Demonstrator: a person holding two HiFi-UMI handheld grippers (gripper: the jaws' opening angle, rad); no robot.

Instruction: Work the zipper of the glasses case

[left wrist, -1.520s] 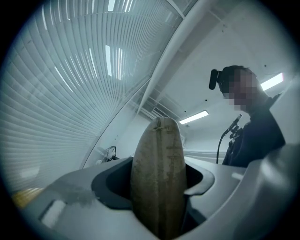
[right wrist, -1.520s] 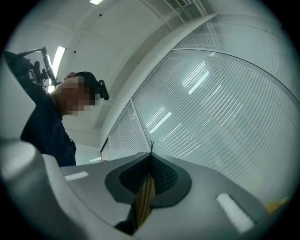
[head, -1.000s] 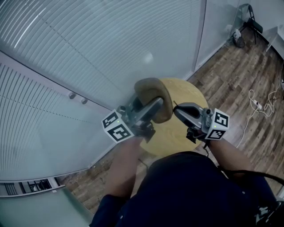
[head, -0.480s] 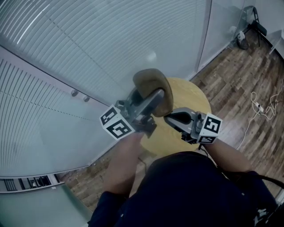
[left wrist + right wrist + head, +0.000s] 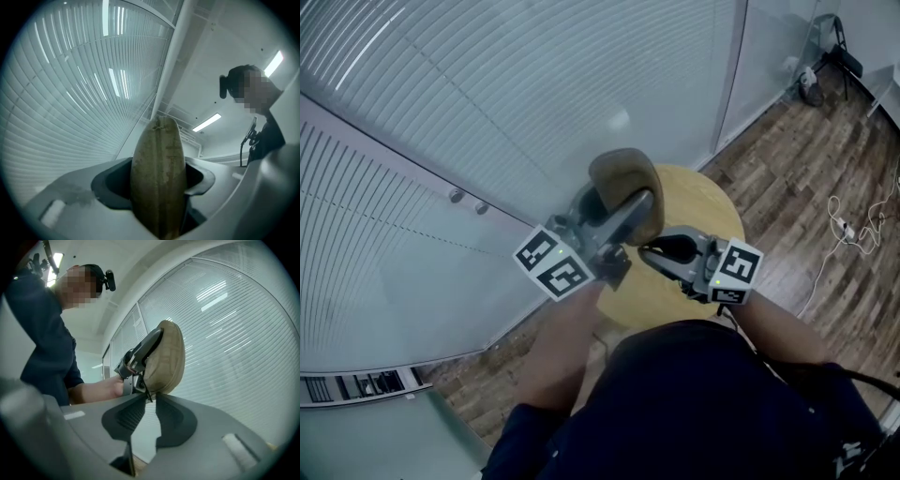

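**A:** Where's the glasses case (image 5: 623,183)?

**B:** It's up off the round wooden surface (image 5: 712,202), clamped in the left gripper (image 5: 636,208). It stands on edge between that gripper's fingers (image 5: 108,180). Both pads press its tan sides, and its rounded end reaches well out past the fingertips. A seam runs down the narrow edge that faces back along the fingers.

**A:** And the right gripper (image 5: 645,251)?

**B:** Its fingers (image 5: 177,420) are narrow, with only a slim slit of light between them, and they have just been opening. The case's lower end sits just beyond and above their tips. The left gripper's fingers are close beside it.

**A:** Is anything in that slit?

**B:** A thin dark zipper pull (image 5: 146,392) hangs off the case's lower edge and dips into the gap right at the fingertips. I can't tell whether either pad touches it.

**A:** How do the two grippers sit together?

**B:** From the head view, the left one reaches in from the left and the right one from the right. The right fingertips sit near the left fingers, at the end of the case nearer the person, above the surface.
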